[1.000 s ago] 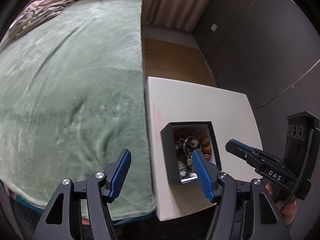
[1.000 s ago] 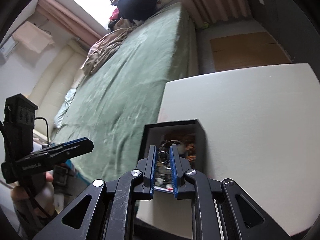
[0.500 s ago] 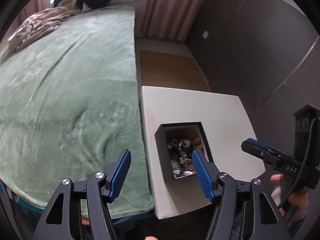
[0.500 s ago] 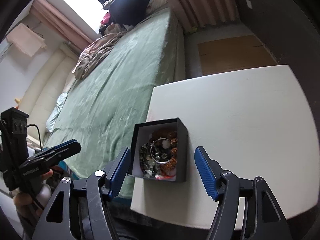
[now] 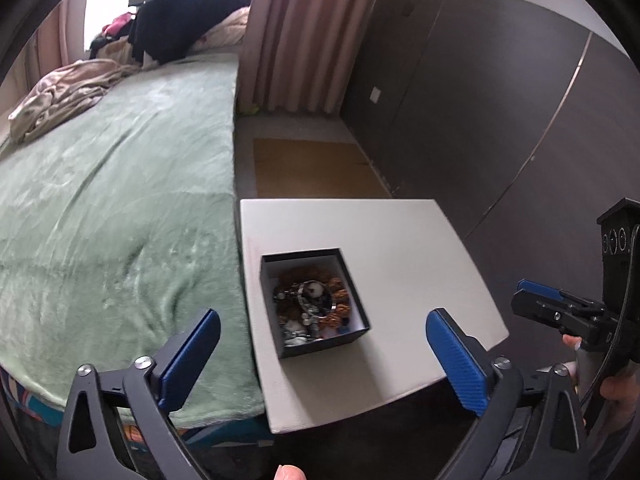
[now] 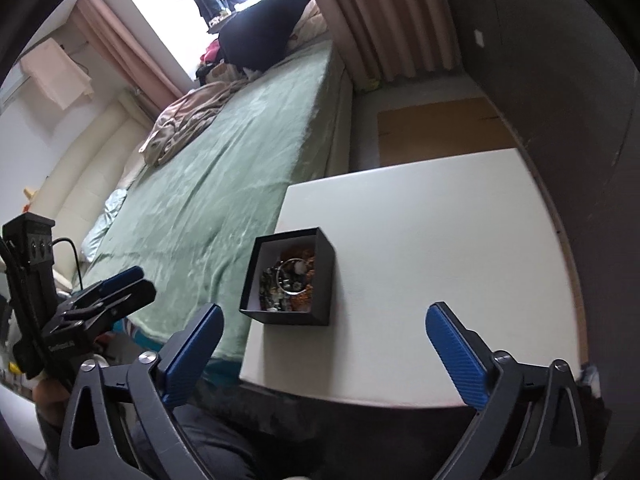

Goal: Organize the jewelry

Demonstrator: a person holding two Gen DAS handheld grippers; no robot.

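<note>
Black box of jewelry sits on white table beside bed. Left gripper and right gripper spread wide, holding nothing.

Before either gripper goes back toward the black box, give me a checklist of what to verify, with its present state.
1. Left gripper open: ok, fingers wide apart, nothing between them.
2. Right gripper open and empty: ok.
3. Black box upright on the white table: ok, open top faces up.
4. Jewelry inside the box: ok, a tangled pile of beads and a ring-shaped piece.
5. Single piece free to lift: cannot tell, pieces overlap.
6. Box away from table edge: not ok, it sits near the bed-side edge.
</note>
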